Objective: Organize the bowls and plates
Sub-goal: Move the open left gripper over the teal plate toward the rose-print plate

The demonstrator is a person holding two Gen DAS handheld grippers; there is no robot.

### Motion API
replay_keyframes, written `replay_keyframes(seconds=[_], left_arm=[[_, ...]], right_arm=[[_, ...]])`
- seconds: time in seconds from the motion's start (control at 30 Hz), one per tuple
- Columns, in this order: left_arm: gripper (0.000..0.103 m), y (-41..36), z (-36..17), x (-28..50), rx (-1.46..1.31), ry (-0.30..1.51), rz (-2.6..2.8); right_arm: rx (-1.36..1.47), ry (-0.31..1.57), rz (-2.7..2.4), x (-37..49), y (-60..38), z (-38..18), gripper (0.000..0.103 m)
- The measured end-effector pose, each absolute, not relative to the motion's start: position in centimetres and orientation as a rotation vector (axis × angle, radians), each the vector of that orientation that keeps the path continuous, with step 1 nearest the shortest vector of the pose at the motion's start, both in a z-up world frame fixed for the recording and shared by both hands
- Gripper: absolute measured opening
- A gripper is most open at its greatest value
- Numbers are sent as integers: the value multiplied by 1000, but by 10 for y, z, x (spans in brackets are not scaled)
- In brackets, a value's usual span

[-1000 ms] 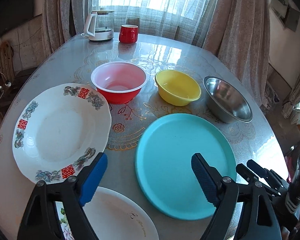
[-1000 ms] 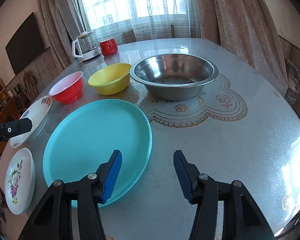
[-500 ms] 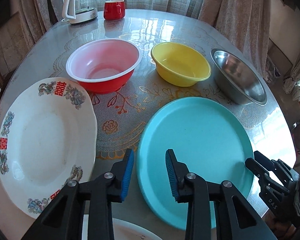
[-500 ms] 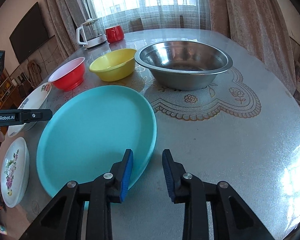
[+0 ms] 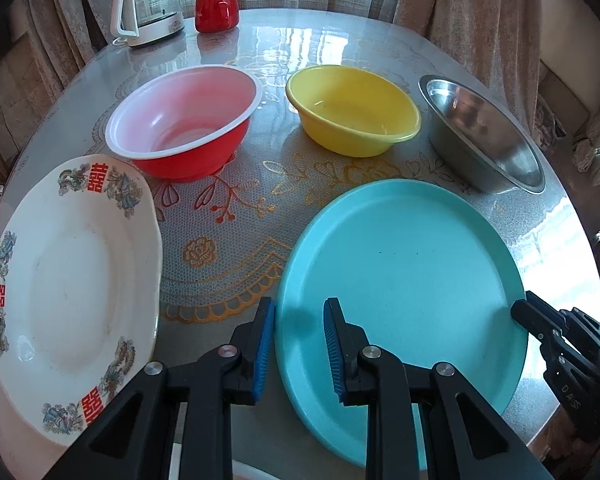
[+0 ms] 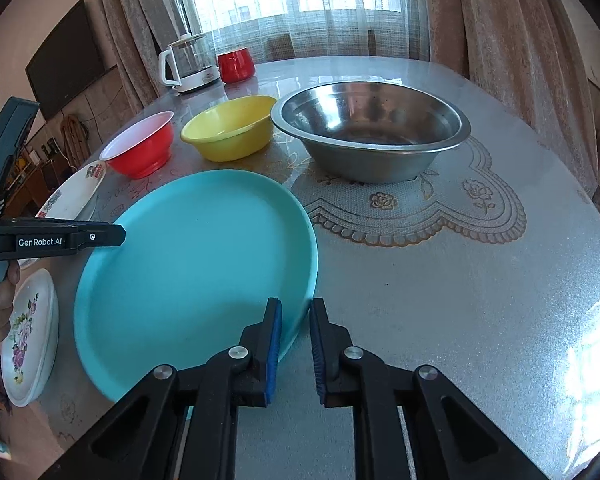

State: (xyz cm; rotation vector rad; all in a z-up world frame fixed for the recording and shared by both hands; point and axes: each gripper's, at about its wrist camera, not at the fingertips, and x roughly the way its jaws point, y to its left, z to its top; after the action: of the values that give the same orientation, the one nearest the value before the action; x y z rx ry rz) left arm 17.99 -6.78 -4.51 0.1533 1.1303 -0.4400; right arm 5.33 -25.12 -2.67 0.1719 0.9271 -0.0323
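Observation:
A large turquoise plate [image 5: 404,256] lies on the table, also in the right wrist view [image 6: 192,264]. My left gripper [image 5: 299,340] straddles its near-left rim, jaws narrowed with a gap. My right gripper [image 6: 295,340] straddles its right rim, jaws almost closed on it. Behind stand a red bowl [image 5: 184,120], a yellow bowl [image 5: 352,108] and a steel bowl [image 5: 484,132]. A big white plate with red characters [image 5: 68,292] lies at left. A small floral plate [image 6: 28,332] sits at the near-left edge.
A glass kettle [image 5: 148,8] and a red mug [image 5: 216,10] stand at the far edge of the table. Curtains hang behind. The lace-patterned tabletop [image 6: 460,280] stretches right of the turquoise plate.
Both grippers have moved forward and down onto the turquoise plate's opposite rims, and both pairs of jaws have narrowed from wide open to a small gap.

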Motion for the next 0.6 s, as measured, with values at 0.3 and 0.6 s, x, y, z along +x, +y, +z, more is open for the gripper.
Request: replay_keyframes(seconds=[0.3, 0.6], left_arm=[[24, -93, -37, 146, 113, 1094, -472], [24, -103, -49, 132, 99, 1077, -438]], right_arm=[[283, 910, -109, 44, -295, -24, 13], [282, 910, -138, 42, -312, -26, 15]])
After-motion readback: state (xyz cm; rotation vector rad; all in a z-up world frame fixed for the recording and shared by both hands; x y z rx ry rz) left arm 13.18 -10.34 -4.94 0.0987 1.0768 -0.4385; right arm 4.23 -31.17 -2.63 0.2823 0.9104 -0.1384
